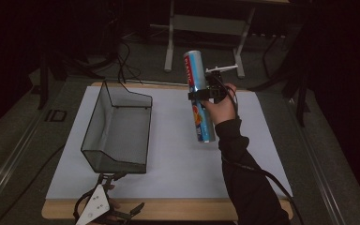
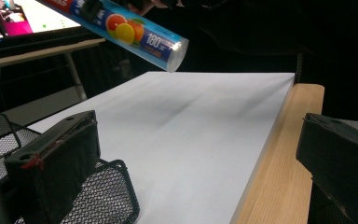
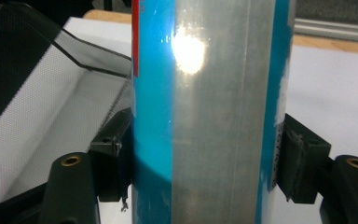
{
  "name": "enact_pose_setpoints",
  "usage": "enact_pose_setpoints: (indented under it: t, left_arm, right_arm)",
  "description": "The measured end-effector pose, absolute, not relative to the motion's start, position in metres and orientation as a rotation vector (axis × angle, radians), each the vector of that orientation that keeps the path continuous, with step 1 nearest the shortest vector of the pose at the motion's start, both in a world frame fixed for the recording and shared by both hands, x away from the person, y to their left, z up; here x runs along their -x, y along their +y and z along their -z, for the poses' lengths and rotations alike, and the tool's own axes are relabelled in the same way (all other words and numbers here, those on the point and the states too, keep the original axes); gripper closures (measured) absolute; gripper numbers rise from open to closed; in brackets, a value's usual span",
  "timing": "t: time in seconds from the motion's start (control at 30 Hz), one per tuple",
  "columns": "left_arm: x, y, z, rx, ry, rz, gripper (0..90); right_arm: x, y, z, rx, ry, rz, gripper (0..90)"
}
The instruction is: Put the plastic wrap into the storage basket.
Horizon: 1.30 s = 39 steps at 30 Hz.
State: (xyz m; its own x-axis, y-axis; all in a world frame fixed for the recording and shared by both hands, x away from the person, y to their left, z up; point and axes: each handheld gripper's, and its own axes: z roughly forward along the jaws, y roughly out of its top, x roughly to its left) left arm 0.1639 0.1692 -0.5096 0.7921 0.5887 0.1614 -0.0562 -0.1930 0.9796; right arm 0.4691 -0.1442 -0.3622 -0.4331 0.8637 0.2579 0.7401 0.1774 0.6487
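The right gripper [image 1: 201,93] was clamped around the middle of a blue and silver tube [image 1: 198,96], holding it in the air above the white sheet on the desk [image 1: 262,208], clear of the surface and to the right of the black mesh basket [image 1: 117,126]. The pick-up looked complete; the tube was not yet in the basket, so the carry across and the placing seemingly remained. The left gripper [image 1: 107,178] rested with its jaws parted at the basket's near corner, one jaw inside the mesh rim.

A dark long sleeve [image 1: 243,164], black gripper [image 3: 205,163] jaws with brass-ringed screw holes, trailing black cable [image 1: 274,180].
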Motion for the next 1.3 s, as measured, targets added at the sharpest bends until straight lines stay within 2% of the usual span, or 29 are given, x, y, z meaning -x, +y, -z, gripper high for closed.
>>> enact_pose_setpoints:
  t: [0.23, 0.47, 0.9, 1.3]
  left_arm:
    - [-0.164, 0.169, 0.51, -1.675, 0.424, -0.609, 0.1]
    - [-0.164, 0.17, 0.509, -1.677, 0.419, -0.606, 0.1]
    - [-0.164, 0.17, 0.509, -1.676, 0.423, -0.588, 0.1]
    - [-0.163, 0.172, 0.508, -1.66, 0.426, -0.6, 0.1]
  right_arm:
    - [-0.466, -0.126, 0.354, -1.535, 2.272, -1.19, 31.9]
    - [-0.46, -0.088, 0.35, -1.5, 2.272, -1.275, 31.8]
    - [-0.449, -0.024, 0.358, -1.466, 2.275, -1.376, 31.8]
    - [-0.441, 0.016, 0.368, -1.488, 2.25, -1.495, 31.9]
